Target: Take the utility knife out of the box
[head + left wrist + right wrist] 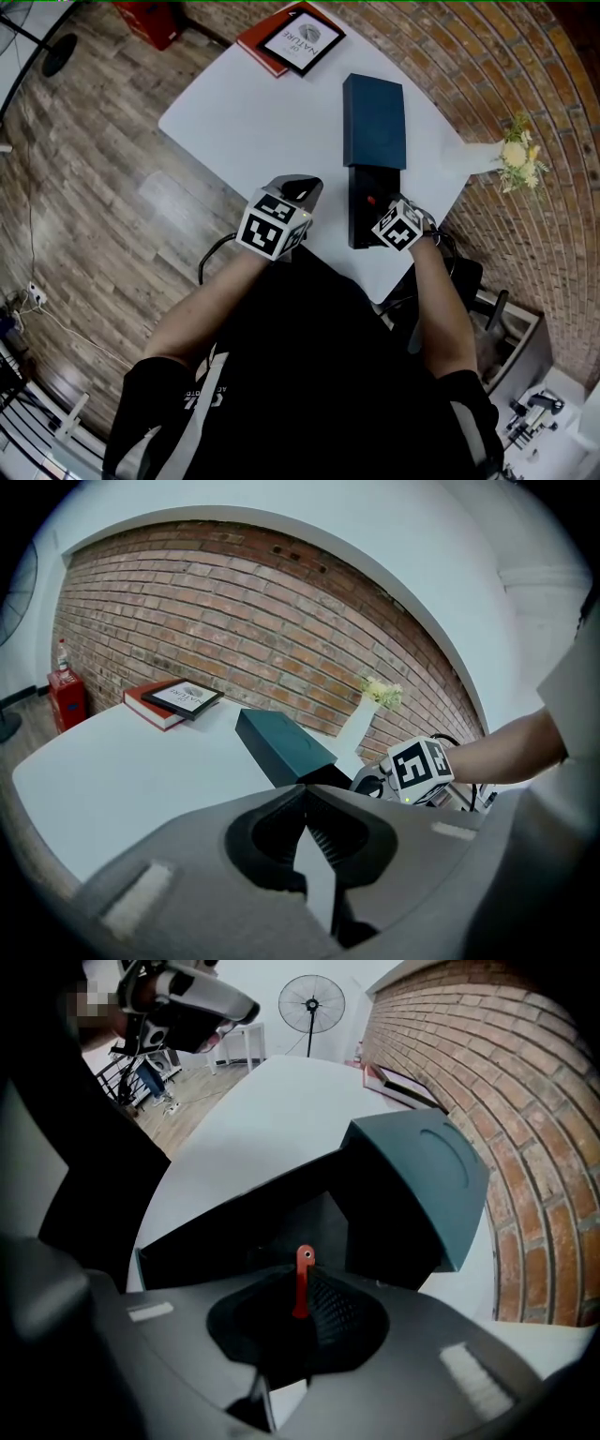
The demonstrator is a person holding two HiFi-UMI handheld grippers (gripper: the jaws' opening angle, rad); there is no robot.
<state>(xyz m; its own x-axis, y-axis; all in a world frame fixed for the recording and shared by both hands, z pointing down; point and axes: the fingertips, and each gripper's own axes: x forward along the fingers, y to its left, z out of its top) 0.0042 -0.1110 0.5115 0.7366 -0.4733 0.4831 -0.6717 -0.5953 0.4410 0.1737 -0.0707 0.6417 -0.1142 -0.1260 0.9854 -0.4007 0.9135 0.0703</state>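
1. Black-framed cover (302,37), lying on a red book (265,47) at the table's far corner. White face printed "OF NATURE" in dark capitals beside a round grey emblem. Finer lines are too small to read, and in the left gripper view its lettering is illegible.
2. Teal box lid (427,1176): faint round embossed mark, no legible lettering.
3. Black shirt sleeve (202,398): pale print, unreadable.
4. Left gripper's marker cube (274,225) and right gripper's marker cube (397,225): black-and-white square code patterns, no letters or digits.
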